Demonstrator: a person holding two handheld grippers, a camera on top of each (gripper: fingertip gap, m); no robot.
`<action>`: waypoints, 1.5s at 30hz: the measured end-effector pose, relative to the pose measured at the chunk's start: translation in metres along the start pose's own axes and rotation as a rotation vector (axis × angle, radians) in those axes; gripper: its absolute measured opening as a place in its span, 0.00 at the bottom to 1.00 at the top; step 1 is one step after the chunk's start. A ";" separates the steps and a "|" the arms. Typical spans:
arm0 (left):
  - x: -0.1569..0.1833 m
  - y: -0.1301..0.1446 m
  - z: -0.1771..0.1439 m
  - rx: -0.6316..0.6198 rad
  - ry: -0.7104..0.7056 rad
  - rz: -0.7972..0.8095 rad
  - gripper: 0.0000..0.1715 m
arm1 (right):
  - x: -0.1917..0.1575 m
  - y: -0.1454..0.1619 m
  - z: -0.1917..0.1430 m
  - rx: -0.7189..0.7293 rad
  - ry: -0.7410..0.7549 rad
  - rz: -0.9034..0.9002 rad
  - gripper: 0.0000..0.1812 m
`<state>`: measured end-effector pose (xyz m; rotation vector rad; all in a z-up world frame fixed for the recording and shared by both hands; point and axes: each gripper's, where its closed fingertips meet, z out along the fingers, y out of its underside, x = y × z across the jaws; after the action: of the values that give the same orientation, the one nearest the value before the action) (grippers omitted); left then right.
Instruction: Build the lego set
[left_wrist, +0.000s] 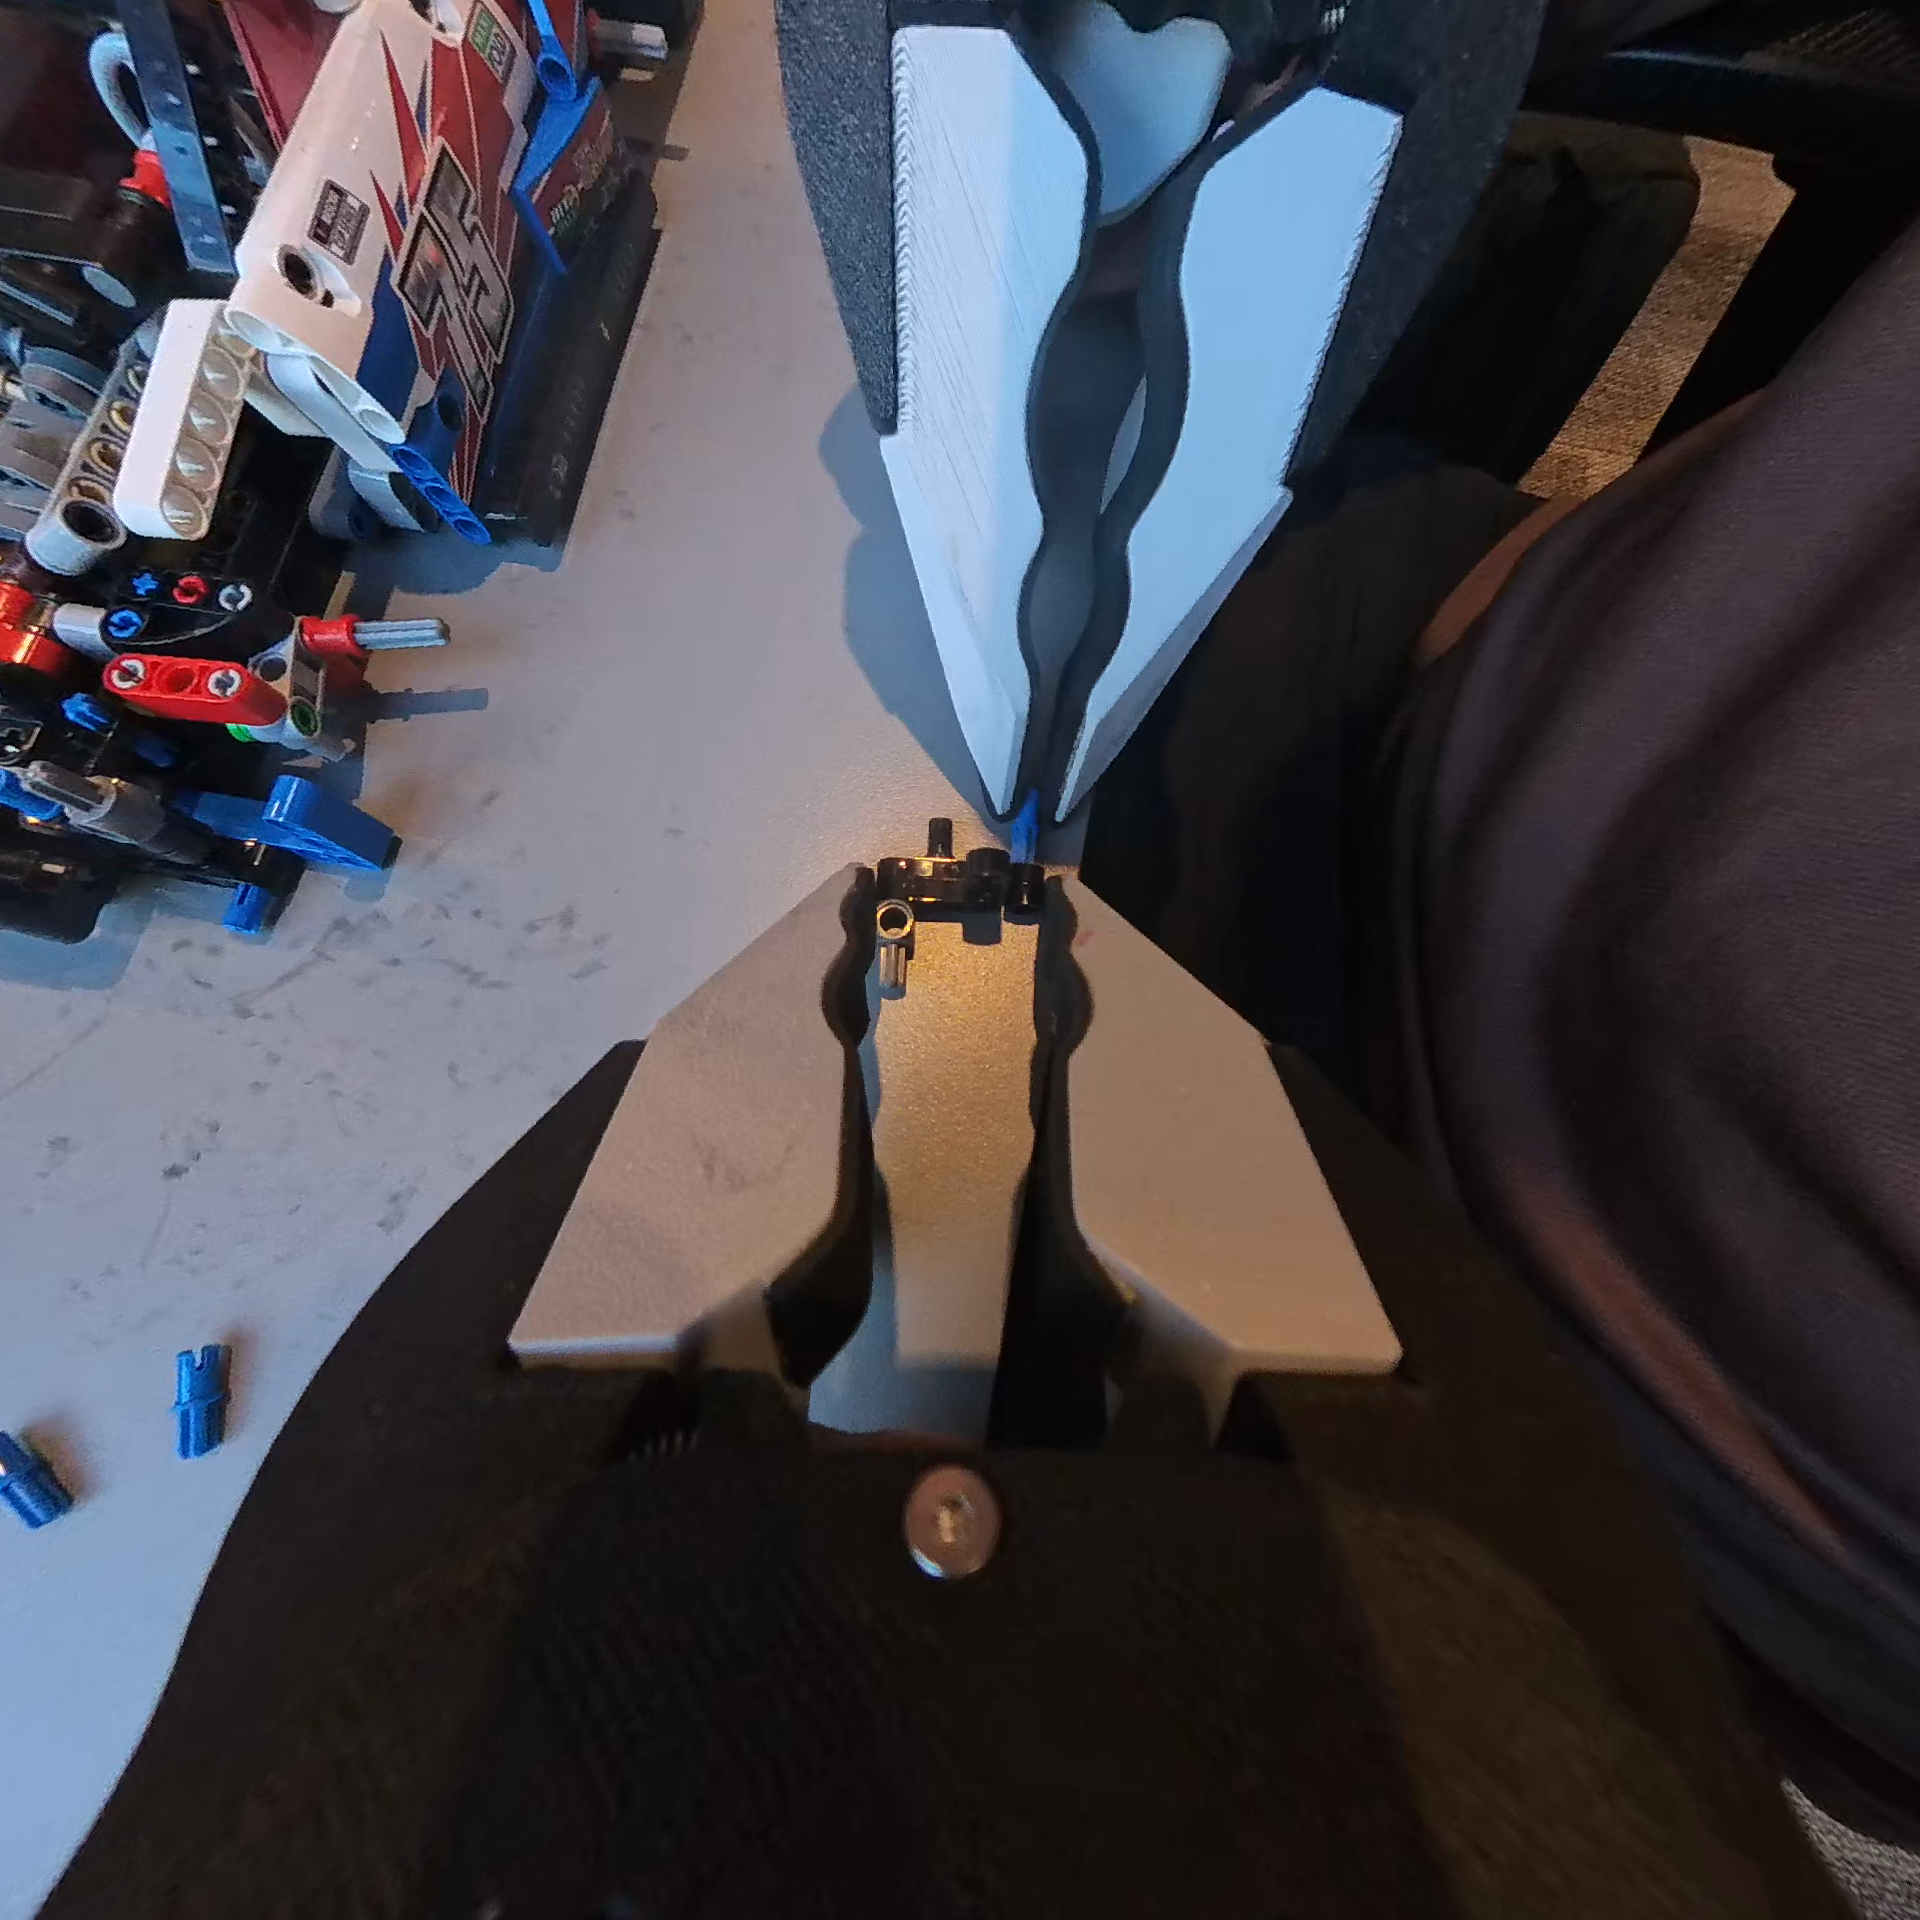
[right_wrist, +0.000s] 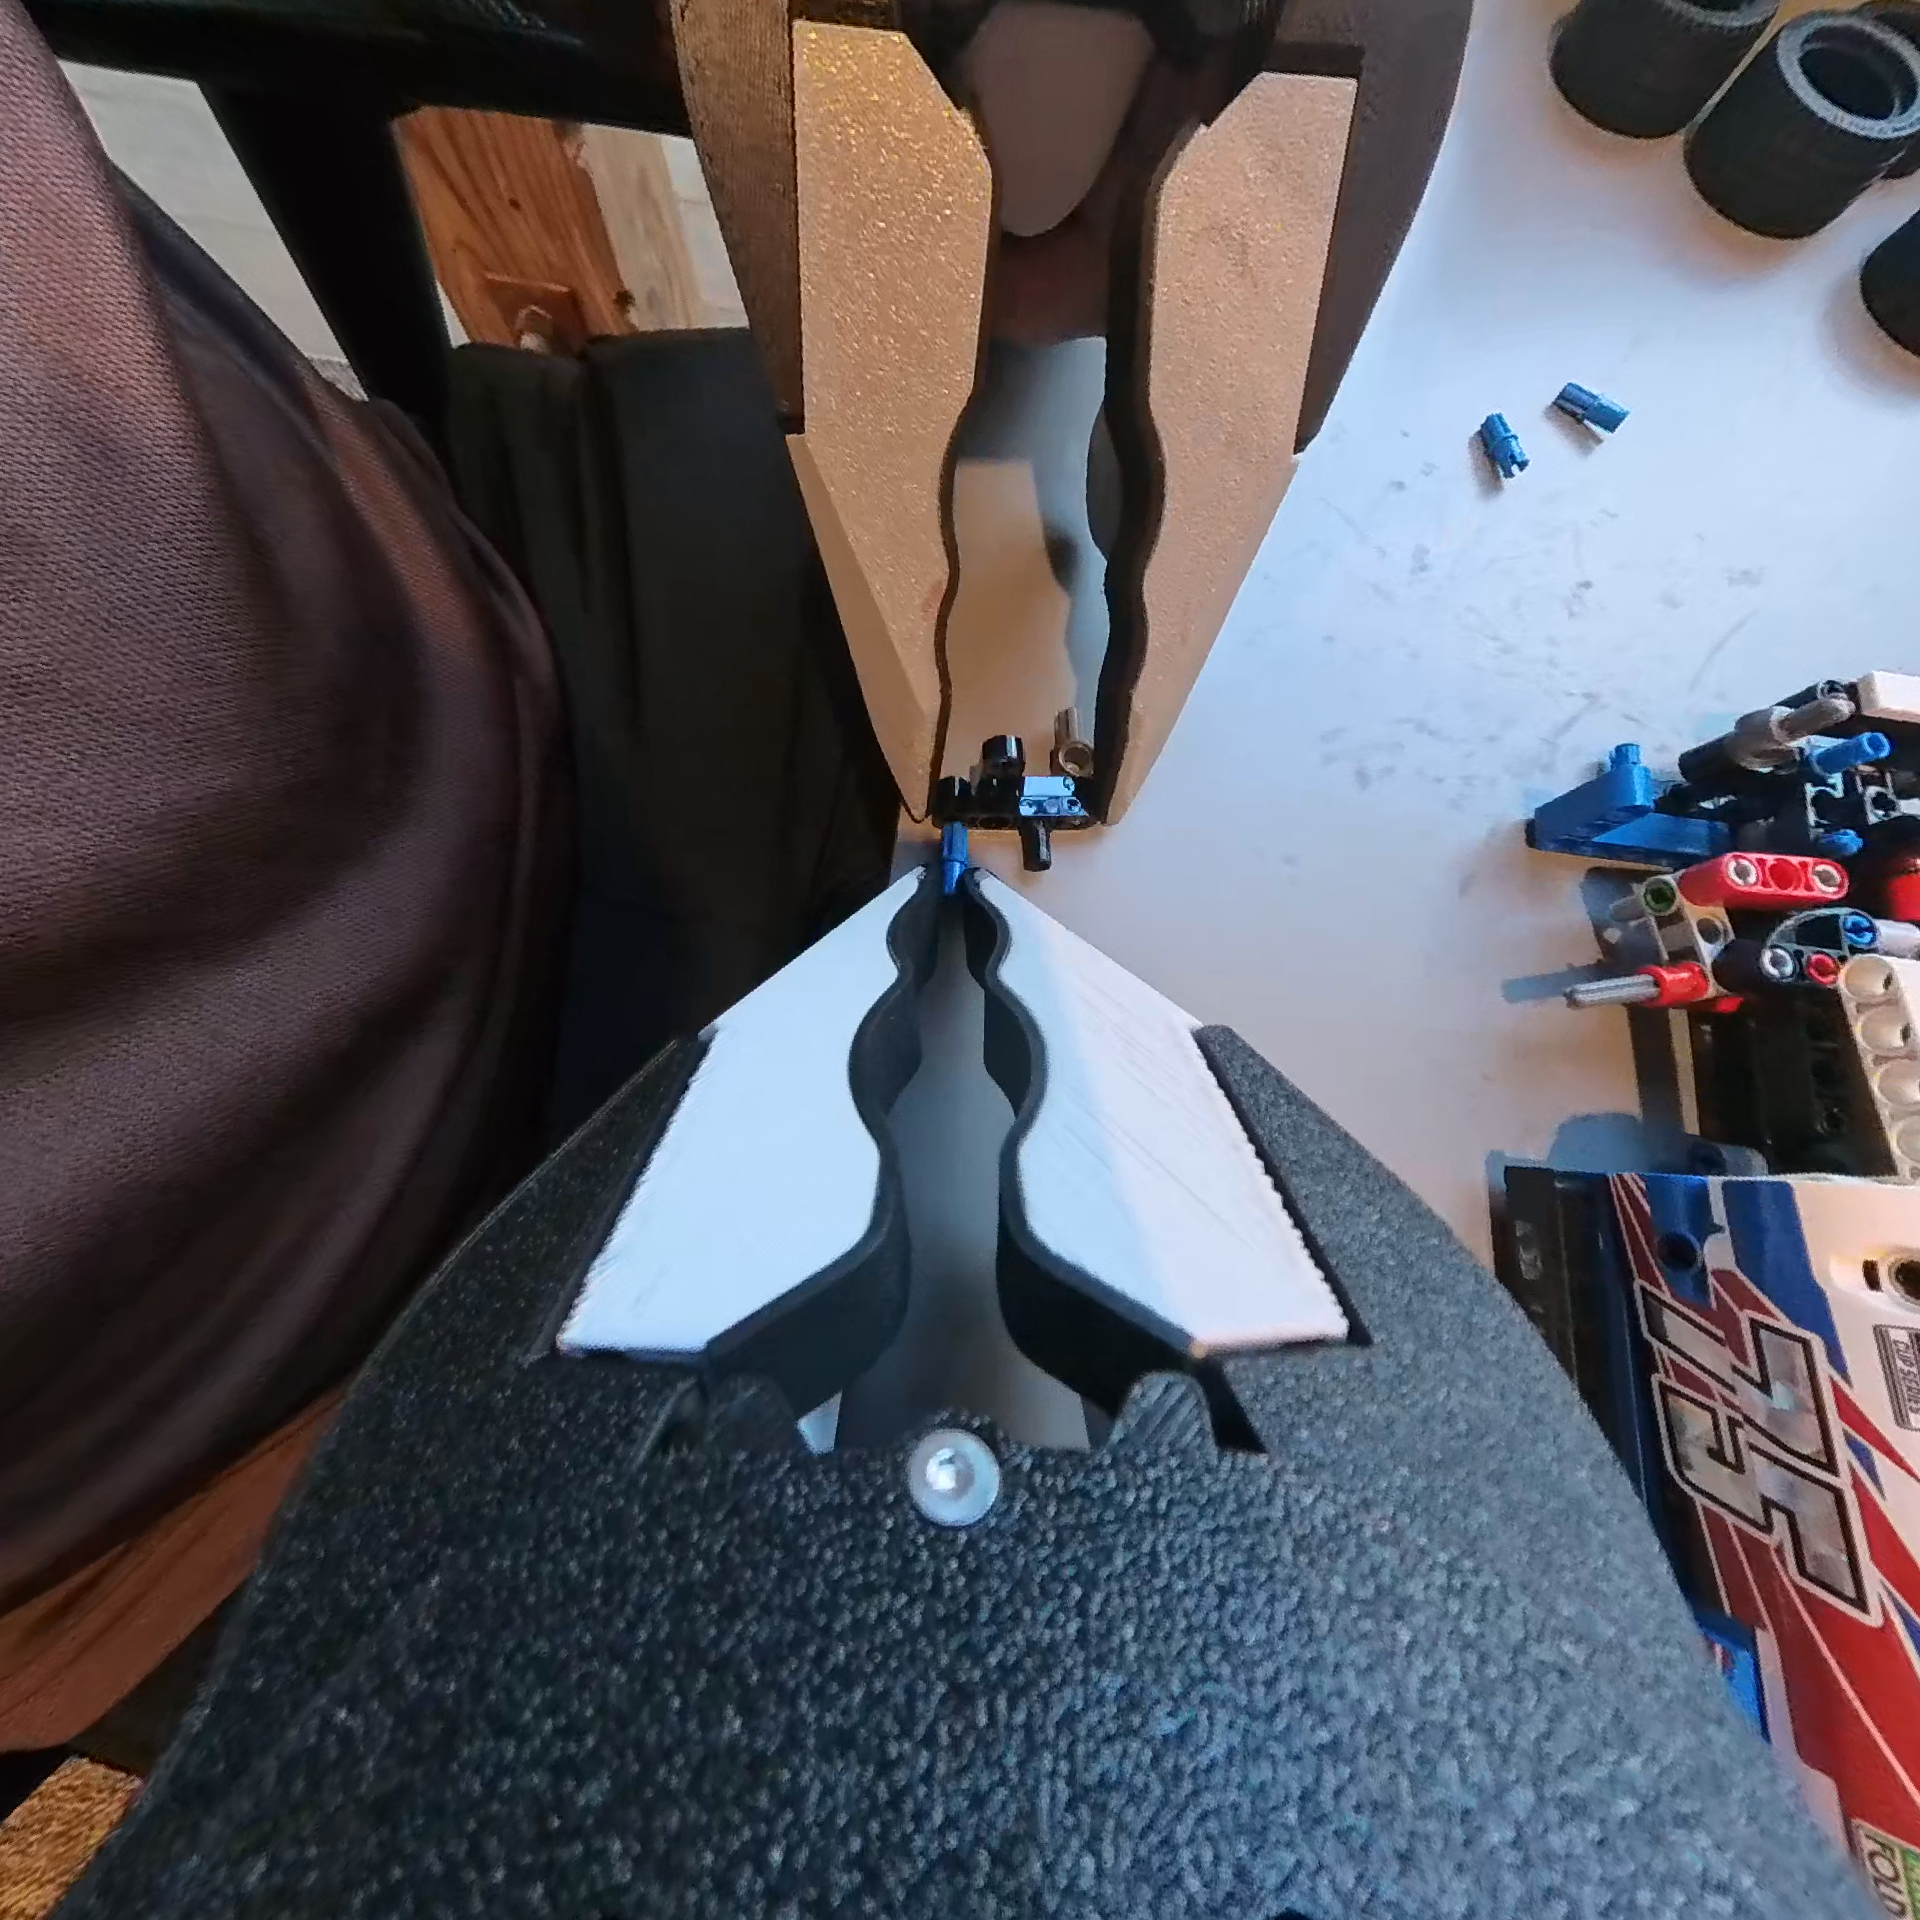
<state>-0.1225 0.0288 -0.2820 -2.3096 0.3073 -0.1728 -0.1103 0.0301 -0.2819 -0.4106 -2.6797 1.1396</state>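
Note:
My left gripper (left_wrist: 956, 883) is shut on a small black Lego assembly (left_wrist: 940, 878), a short beam with black pins and a grey connector (left_wrist: 894, 928), held across its fingertips at the table's edge. My right gripper (left_wrist: 1031, 812) points at it from the opposite side and is shut on a blue pin (left_wrist: 1024, 828). The pin's free end touches or almost touches the beam's end. In the right wrist view, the right gripper (right_wrist: 945, 881) holds the blue pin (right_wrist: 953, 847) just below the black assembly (right_wrist: 1013, 805), which sits in the left gripper (right_wrist: 1018, 810).
The partly built red, white and blue Lego car (left_wrist: 343, 291) stands on the white table (left_wrist: 644, 1039); it also shows in the right wrist view (right_wrist: 1766, 1039). Two loose blue pins (left_wrist: 197, 1397) (left_wrist: 31, 1481) lie nearby. Black tyres (right_wrist: 1787, 125) lie farther off. A person's dark clothing (left_wrist: 1662, 935) is close beside the grippers. The tips of both grippers are at nearly the same place.

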 end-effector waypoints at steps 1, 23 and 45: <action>0.000 0.000 0.000 0.000 0.000 0.000 0.17 | 0.000 0.000 0.000 0.001 0.001 -0.002 0.02; 0.001 0.001 0.000 -0.023 -0.020 -0.022 0.17 | 0.000 -0.004 0.004 0.002 0.023 0.005 0.01; -0.001 0.000 0.001 0.008 -0.030 -0.017 0.17 | 0.001 0.003 -0.001 -0.008 0.018 0.042 0.00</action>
<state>-0.1229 0.0297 -0.2826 -2.3050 0.2718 -0.1473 -0.1103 0.0331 -0.2831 -0.4779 -2.6730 1.1311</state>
